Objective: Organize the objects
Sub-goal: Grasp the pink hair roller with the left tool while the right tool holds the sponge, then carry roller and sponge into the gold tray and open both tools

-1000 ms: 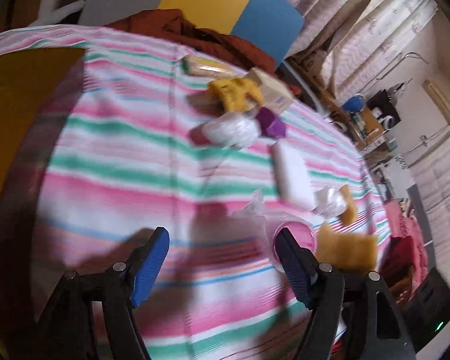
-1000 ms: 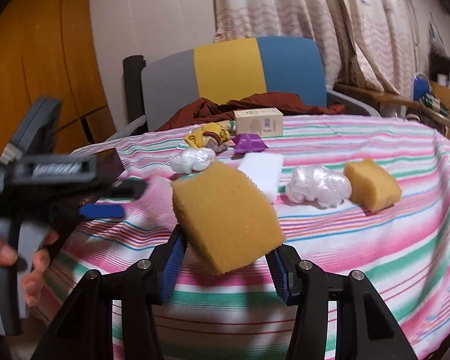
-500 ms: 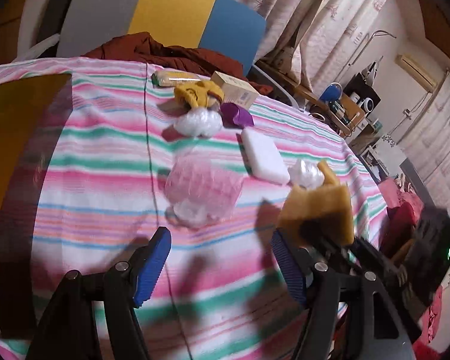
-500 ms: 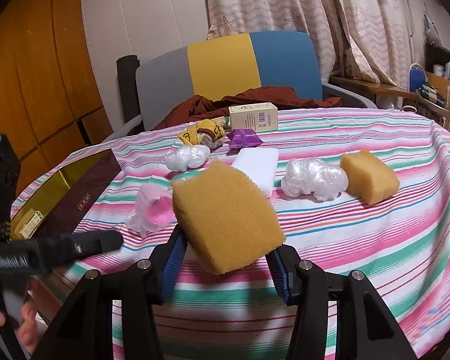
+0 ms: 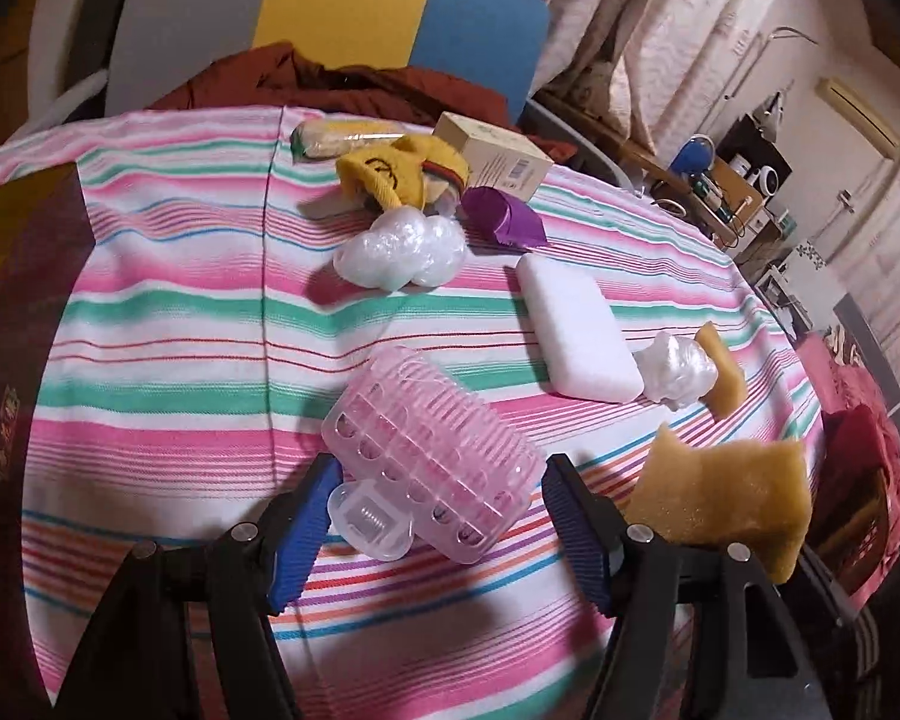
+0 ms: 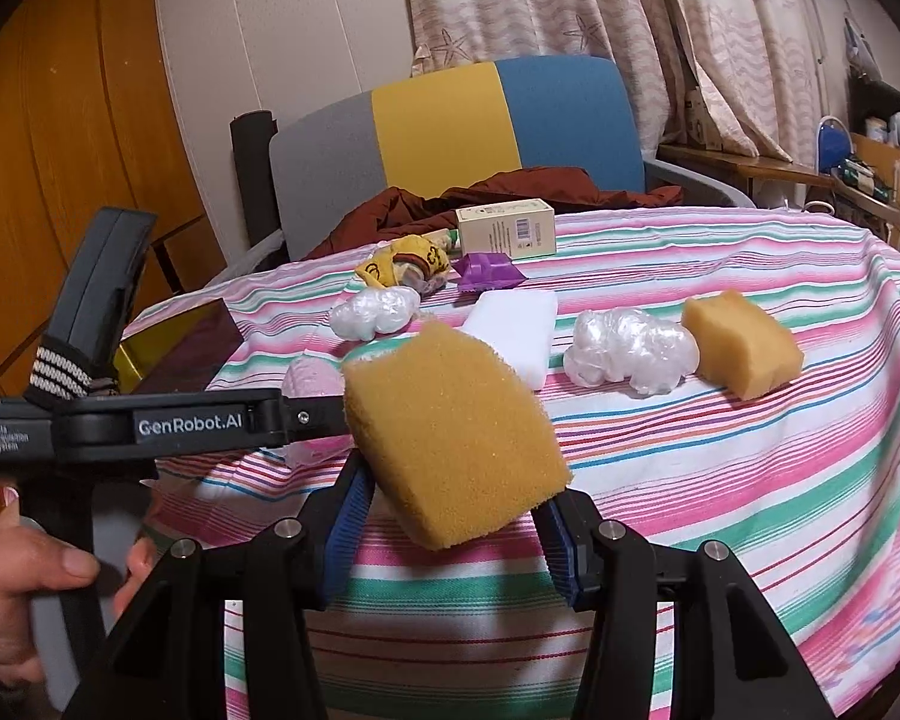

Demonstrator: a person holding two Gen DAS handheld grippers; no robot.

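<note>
A clear pink plastic comb-like holder (image 5: 432,462) lies on the striped tablecloth (image 5: 180,324), between the fingers of my open left gripper (image 5: 438,516); the blue pads flank it without squeezing. My right gripper (image 6: 450,516) is shut on a large yellow sponge (image 6: 450,438), held above the table's near edge; the sponge also shows in the left wrist view (image 5: 726,498). In the right wrist view the left gripper's black body (image 6: 168,426) reaches in from the left, and the pink holder (image 6: 315,381) is partly hidden behind it.
Farther back lie a white foam block (image 5: 576,330), two plastic-wrap wads (image 5: 402,252) (image 6: 630,354), a second sponge (image 6: 741,348), a purple piece (image 5: 504,216), a yellow cloth (image 5: 402,171), a cardboard box (image 6: 504,228). A dark box (image 6: 192,348) sits left. A chair (image 6: 450,120) stands behind.
My left gripper has swung back over the table and closed in on the pink holder, which now lies between its fingers. My right gripper still holds the sponge, nearly unmoved.
</note>
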